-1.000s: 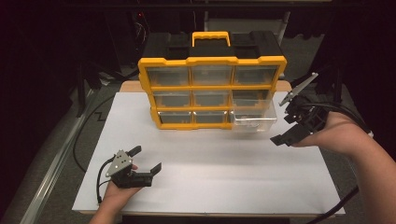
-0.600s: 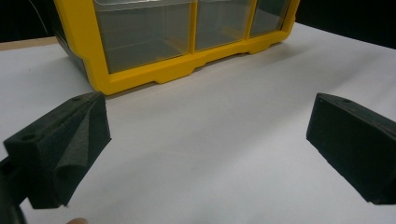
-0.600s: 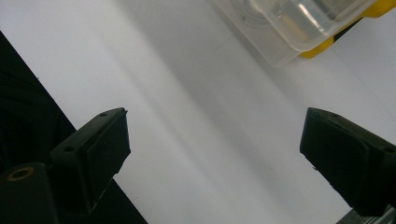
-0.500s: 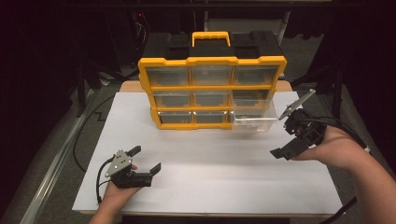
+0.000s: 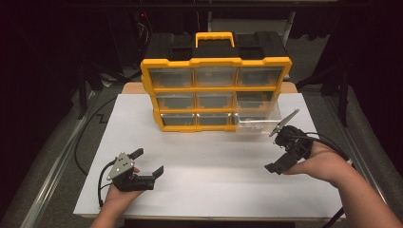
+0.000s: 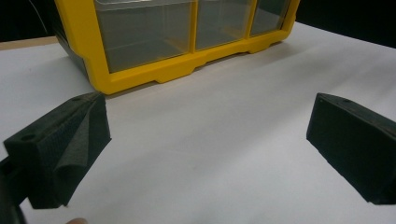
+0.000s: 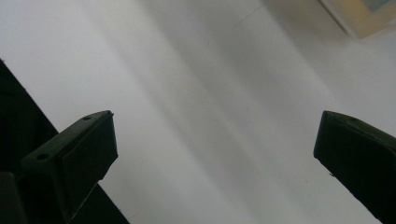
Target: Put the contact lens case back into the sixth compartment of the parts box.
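With the bottom-right clear drawer (image 5: 256,124) of the organizer (image 5: 216,92) pulled out, both grippers — left gripper (image 5: 148,164), right gripper (image 5: 280,148) — rest wide apart, empty; next likely calls for pushing it shut.

**Both hands low, both grippers wide open**

Left gripper (image 5: 147,164), at about 7 o'clock in the high view, sits in the left hand (image 5: 119,192) with its grey three-cornered plate uppermost; the jaws point toward 2 o'clock and stand wide apart with nothing between them. Right gripper (image 5: 280,149), at about 4 o'clock, is gripped by the right hand (image 5: 323,164), forearm entering from 5 o'clock. Its jaws have just been opening, nothing between them.
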Motion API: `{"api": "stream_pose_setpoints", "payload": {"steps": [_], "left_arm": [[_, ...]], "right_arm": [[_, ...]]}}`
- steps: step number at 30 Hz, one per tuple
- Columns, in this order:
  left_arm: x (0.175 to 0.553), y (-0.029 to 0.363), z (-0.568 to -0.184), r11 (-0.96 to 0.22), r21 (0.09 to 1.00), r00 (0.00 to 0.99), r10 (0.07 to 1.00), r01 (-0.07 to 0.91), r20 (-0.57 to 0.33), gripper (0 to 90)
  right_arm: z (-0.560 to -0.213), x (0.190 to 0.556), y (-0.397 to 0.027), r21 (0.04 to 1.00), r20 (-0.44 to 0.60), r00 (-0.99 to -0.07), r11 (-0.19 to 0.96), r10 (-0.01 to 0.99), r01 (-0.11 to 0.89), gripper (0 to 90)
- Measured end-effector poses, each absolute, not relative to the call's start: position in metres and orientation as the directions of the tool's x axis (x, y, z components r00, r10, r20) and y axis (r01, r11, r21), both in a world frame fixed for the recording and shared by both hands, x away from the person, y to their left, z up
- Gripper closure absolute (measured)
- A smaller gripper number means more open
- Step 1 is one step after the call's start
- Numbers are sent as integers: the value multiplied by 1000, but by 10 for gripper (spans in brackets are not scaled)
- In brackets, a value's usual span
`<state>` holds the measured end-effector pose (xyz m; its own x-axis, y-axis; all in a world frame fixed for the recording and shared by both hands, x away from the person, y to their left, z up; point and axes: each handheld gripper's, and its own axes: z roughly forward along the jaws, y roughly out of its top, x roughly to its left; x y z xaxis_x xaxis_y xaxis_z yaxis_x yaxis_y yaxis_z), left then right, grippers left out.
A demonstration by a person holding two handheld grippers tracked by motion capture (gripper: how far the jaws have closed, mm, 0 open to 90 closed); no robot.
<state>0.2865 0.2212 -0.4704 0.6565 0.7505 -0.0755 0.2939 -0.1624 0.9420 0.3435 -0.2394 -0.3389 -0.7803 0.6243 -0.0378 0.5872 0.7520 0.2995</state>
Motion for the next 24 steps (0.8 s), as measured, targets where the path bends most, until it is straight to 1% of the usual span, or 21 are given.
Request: {"api": "stream_pose_setpoints", "payload": {"steps": [16, 24], "left_arm": [[286, 221, -470, -167, 942, 656, 752, 291, -69, 8], [286, 222, -470, -159, 943, 655, 752, 292, -76, 8]], "right_arm": [[-394, 347, -227, 255, -34, -775, 755, 632, 604, 1], [-419, 349, -224, 260, -22, -773, 750, 634, 608, 1]]}}
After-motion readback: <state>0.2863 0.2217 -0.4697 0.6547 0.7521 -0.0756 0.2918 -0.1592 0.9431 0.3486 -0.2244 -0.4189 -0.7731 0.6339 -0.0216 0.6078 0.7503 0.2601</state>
